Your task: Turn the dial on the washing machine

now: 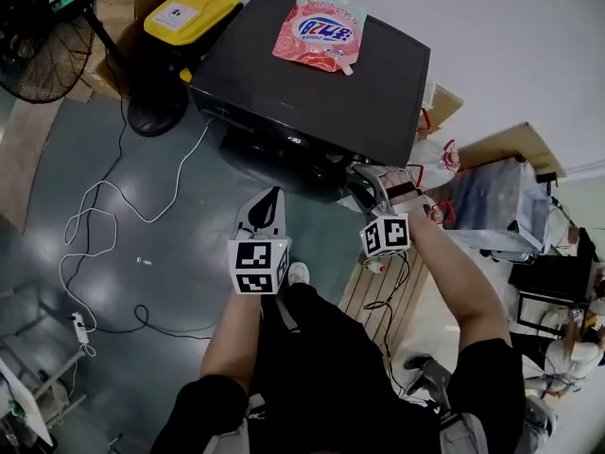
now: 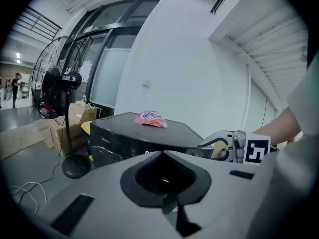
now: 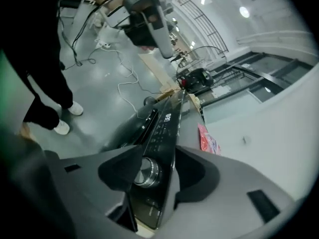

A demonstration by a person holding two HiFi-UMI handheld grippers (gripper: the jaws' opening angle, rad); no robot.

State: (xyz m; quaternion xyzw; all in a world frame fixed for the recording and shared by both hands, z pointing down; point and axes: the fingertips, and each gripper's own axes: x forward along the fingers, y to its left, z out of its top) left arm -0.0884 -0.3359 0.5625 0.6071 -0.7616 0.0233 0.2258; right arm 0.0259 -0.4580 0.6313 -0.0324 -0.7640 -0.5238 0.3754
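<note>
Fingers [image 3: 117,171] of R gripper [image 3: 159,158] stand apart astride the dial [image 3: 144,172], lower center of frame, not clamping. L gripper [image 2: 164,156] closed, empty. Dial setting unreadable: fits pre-grip or post-release.
</note>
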